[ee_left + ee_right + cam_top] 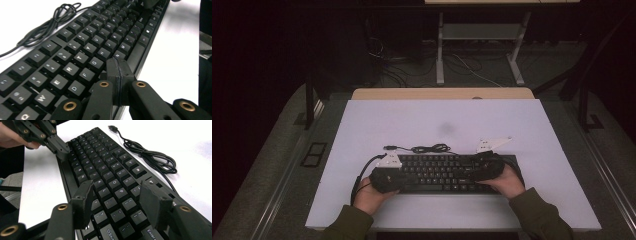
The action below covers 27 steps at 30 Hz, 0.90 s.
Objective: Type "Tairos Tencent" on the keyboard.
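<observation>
A black keyboard lies across the near middle of the white table top. Its black cable sits coiled just behind it. My left gripper is over the keyboard's left end. In the left gripper view, my left gripper has its jaws shut flat on each other with nothing between them, the tips at the bottom key row of the keyboard. My right gripper is at the right end. In the right gripper view, my right gripper stands open over the keys, holding nothing.
The cable ends in a loose USB plug on the table behind the keyboard. A wooden table edge runs along the back. A white desk frame and floor cables lie beyond it.
</observation>
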### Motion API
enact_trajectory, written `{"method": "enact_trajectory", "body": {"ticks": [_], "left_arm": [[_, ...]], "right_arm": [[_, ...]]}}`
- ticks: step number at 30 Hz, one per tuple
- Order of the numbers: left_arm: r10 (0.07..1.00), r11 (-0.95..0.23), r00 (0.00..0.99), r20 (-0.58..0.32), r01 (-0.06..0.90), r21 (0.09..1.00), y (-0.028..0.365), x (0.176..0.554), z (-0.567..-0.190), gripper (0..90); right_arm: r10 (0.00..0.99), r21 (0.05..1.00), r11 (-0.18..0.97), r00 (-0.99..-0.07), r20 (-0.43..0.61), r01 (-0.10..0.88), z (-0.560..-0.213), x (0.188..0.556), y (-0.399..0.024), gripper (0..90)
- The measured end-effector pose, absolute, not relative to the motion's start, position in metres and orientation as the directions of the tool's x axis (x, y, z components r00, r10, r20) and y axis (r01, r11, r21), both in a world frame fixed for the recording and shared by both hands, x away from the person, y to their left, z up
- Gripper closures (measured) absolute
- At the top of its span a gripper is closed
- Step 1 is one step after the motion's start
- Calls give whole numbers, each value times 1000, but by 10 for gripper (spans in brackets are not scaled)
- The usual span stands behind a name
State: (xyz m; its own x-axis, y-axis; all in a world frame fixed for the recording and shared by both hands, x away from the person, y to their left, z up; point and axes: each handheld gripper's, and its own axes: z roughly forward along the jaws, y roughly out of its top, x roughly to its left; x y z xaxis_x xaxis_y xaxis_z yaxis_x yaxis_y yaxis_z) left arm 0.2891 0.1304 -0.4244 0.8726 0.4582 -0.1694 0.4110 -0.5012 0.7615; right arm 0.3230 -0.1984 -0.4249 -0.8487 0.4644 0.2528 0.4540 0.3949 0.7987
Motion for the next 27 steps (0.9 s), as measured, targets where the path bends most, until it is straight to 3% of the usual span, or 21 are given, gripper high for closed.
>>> {"method": "enact_trajectory", "body": {"ticks": [27], "left_arm": [[426, -557, 885, -186, 419, 717, 124, 289, -436, 894]], "right_arm": [[468, 802, 388, -847, 253, 454, -425, 324, -199, 399]]}}
